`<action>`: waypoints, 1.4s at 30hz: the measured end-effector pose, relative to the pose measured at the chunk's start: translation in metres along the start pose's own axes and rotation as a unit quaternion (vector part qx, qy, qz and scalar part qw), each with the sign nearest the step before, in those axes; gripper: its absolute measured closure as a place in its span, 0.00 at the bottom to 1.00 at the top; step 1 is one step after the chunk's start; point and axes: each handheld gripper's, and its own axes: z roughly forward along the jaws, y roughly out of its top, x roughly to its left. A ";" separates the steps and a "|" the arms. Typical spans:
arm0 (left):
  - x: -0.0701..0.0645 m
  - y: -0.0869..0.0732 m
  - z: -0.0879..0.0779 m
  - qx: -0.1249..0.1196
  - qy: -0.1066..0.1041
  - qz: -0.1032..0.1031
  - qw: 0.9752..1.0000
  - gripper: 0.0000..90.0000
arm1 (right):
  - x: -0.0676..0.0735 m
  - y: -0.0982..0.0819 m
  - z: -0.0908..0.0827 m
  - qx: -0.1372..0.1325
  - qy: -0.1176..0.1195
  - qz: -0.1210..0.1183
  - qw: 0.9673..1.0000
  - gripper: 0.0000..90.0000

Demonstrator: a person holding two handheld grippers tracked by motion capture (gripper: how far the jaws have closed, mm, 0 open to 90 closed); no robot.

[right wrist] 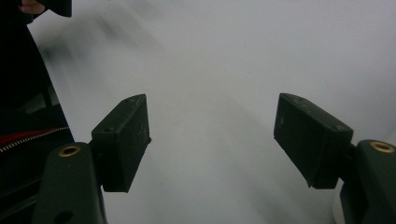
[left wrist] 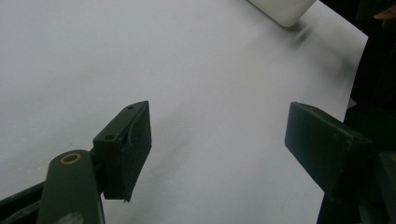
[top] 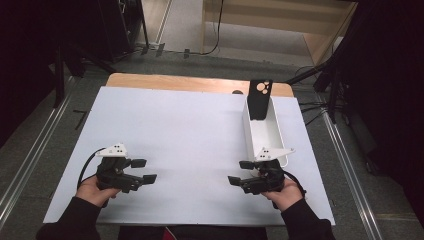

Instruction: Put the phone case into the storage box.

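The thin, stiff black plastic phone case point(top: 260, 99) leans upright in the long white tray point(top: 260, 137) on the worktop point(top: 190, 130), probably light and slippery, best pinched by its top edge, while left gripper point(top: 143, 170) and right gripper point(top: 239, 171) hover with jaws apart, empty

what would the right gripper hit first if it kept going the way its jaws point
Likely the left gripper: the right gripper, jaws open and empty, points across the bare white table toward it, though depth is unclear.

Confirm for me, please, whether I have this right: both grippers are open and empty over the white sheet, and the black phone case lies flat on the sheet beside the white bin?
Not quite. In the high view the black phone case stands upright inside the white bin, at its far end, not flat on the white sheet. The rest holds: the left gripper and right gripper are open and empty.
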 end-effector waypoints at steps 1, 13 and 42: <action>0.000 0.000 0.000 -0.001 -0.002 0.000 1.000 0.25 | 0.000 -0.001 0.000 -0.001 -0.003 -0.007 1.000 0.28; -0.001 0.000 -0.001 0.000 -0.001 0.000 1.000 0.25 | -0.001 -0.022 -0.006 0.013 0.002 -0.006 1.000 0.28; -0.001 0.000 0.001 0.002 -0.008 0.004 1.000 0.25 | -0.016 -0.041 -0.017 0.016 -0.012 0.007 1.000 0.28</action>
